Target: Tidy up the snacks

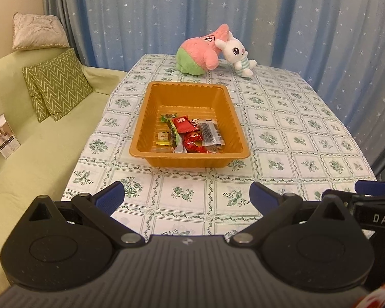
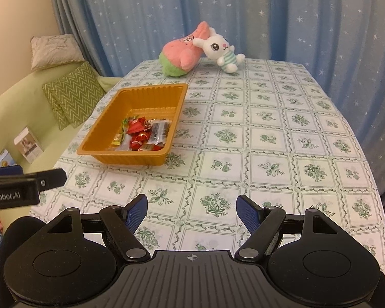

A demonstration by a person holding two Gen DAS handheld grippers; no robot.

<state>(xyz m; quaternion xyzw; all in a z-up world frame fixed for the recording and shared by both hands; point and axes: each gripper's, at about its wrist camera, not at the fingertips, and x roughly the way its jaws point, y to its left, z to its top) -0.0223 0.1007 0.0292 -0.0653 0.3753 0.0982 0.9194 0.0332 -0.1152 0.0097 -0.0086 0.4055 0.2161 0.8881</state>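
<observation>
Snacks [image 1: 190, 134] in orange tray [image 1: 143, 118]

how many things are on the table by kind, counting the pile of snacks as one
orange ribbed plastic tray: 1
pile of wrapped snacks in the tray: 1
plush toys: 2, a pink and green star plush and a white bunny plush in a striped shirt
total: 4

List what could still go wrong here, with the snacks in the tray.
1. The orange tray sits near the table's left edge; a nudge might push it off.
2. The snacks bunch at the near wall, so lifting could tip them out.
3. Both open tongs, left and right, could collide.
</observation>
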